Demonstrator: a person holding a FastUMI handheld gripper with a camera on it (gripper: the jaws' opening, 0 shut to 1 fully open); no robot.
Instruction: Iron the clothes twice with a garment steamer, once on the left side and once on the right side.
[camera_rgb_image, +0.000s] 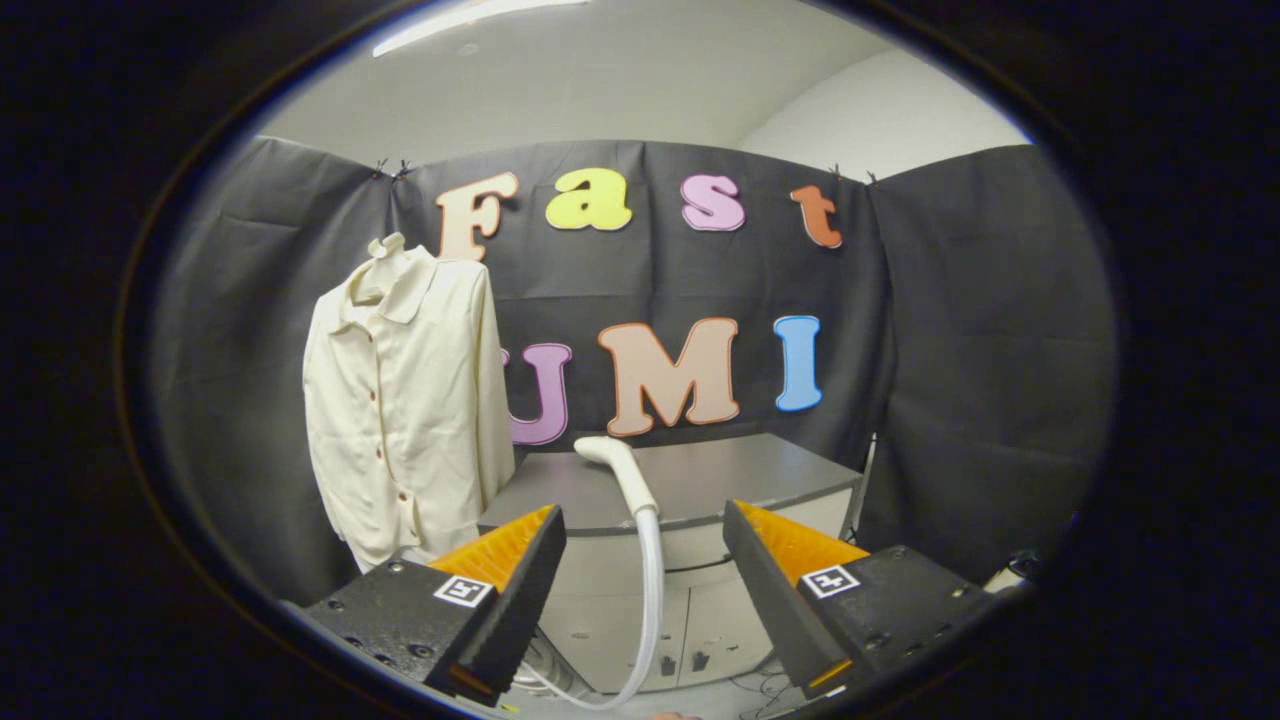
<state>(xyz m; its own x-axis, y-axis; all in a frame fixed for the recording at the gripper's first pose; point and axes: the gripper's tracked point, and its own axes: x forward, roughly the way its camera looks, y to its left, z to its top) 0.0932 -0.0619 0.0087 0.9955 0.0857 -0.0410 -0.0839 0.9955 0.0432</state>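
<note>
Facing the steamer head (618, 462) on the cabinet (740, 480), gripper (645, 520) wide open, empty; rigid handle suits grasping, trailing hose (652, 590) likely drags; shirt (405, 400) soft.

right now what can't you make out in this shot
- Shirt hem: gripper view, hidden behind one finger of the open hand-held gripper.
- Steamer head face: turned away on the cabinet.
- Steamer hose lower end: hidden behind the fingers.
- Shirt hanger: too small to tell.
</note>
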